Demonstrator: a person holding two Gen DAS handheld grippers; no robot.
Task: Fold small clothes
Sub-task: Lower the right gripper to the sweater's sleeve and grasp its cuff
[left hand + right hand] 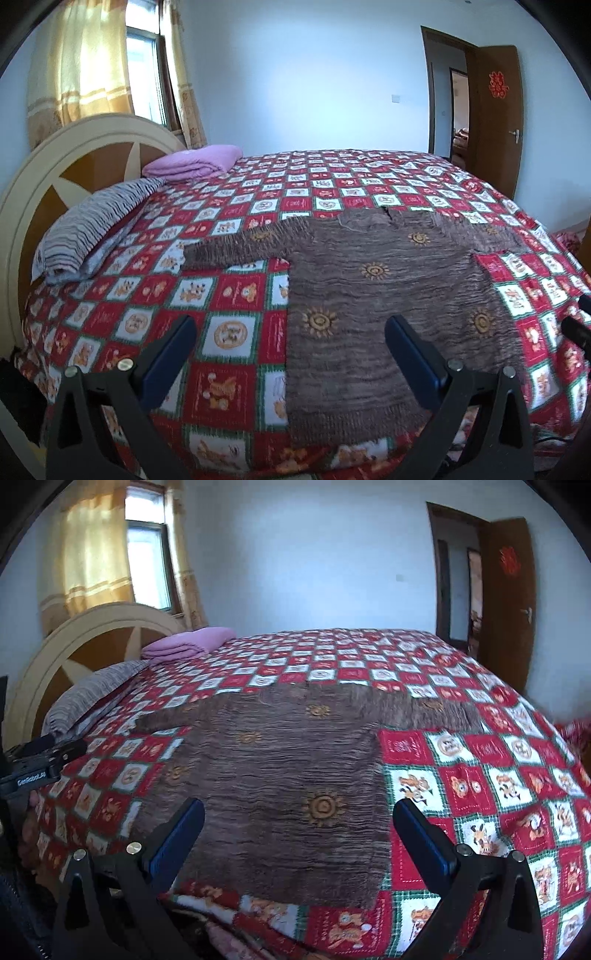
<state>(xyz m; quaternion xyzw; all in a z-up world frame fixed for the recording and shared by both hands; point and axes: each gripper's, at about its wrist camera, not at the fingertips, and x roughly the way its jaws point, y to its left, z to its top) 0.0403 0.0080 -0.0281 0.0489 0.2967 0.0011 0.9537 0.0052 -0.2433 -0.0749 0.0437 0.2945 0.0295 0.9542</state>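
Observation:
A small brown knit sweater (373,295) with orange sun motifs lies flat on the bed, sleeves spread, hem toward me. It also shows in the right wrist view (280,775). My left gripper (290,332) is open and empty, hovering over the sweater's lower left edge. My right gripper (299,816) is open and empty, above the sweater's lower right part. The left gripper's body (40,764) shows at the left edge of the right wrist view. Part of the right gripper (578,328) shows at the right edge of the left wrist view.
The bed has a red, white and green checked cover (229,291). A striped pillow (96,229) and a folded purple blanket (195,162) lie near the round headboard (74,155). A curtained window is behind; an open brown door (495,118) is far right.

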